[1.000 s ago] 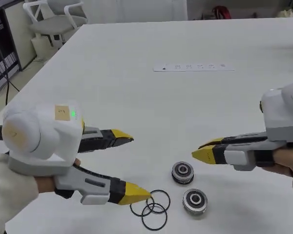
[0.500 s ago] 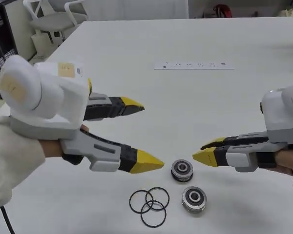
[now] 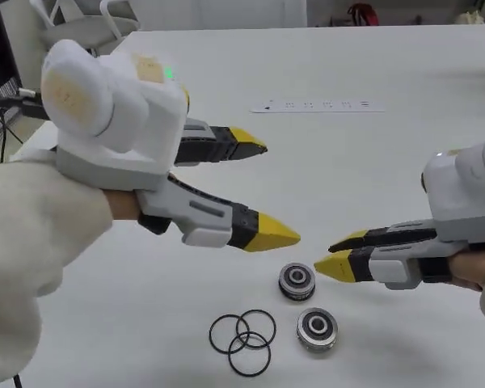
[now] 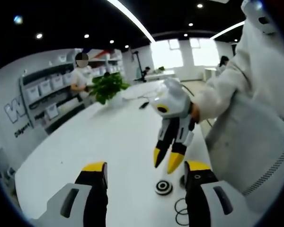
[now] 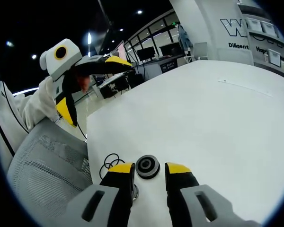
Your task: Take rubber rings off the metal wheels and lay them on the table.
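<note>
The task looks partly done: three rubber rings lie overlapping on the white table, just beside two metal wheels. The right gripper hovers low with its jaws a little apart and nothing between them, tips just beside the far wheel; in the right gripper view that wheel sits straight ahead of the gap. The left gripper hangs higher above the table, jaws spread wide and empty. The step in hand seems to be the approach to the far wheel; next, one gripper would likely have to steady the wheel while the other catches a ring's edge (a thin target). Whether a ring sits on either wheel is hard to make out; the far rim looks dark, the near wheel brighter. In the left gripper view a jaw cuts off part of the rings.
</note>
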Tool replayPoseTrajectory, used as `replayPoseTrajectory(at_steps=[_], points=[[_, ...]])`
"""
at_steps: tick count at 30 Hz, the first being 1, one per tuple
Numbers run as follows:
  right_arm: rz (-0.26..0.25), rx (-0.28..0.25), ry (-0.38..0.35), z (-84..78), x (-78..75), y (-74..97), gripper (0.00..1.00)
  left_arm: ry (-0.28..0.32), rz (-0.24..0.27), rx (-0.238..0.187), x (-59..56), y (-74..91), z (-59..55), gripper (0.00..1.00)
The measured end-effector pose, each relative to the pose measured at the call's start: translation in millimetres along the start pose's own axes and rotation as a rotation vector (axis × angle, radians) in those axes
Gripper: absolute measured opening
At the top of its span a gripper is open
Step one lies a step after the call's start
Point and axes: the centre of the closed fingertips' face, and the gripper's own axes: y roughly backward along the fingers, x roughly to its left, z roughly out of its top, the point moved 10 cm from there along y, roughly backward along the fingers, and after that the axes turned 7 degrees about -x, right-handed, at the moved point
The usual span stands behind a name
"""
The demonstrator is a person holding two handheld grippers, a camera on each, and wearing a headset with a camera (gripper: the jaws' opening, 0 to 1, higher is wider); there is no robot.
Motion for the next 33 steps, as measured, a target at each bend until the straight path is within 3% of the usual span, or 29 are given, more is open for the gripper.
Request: replayPoseTrajectory(at_steps=[10,16,33], points=[[0.005,0.015,0.0,-3.3,-0.3,-0.9,0.23,0.05,0.017,-0.025,-8.7,-13.4,-33.4,0.6],[0.008,0.014,-0.006,-3.9,-0.2,-0.8,0.23,0.051,0.032,0.001,-11.3,-19.0,-52.9,0.53],[0.014,0.028,-0.015,-9.1,-3.7,1.8,0.23,0.087,0.025,0.036,-13.9,-23.9,-69.0,0.48]])
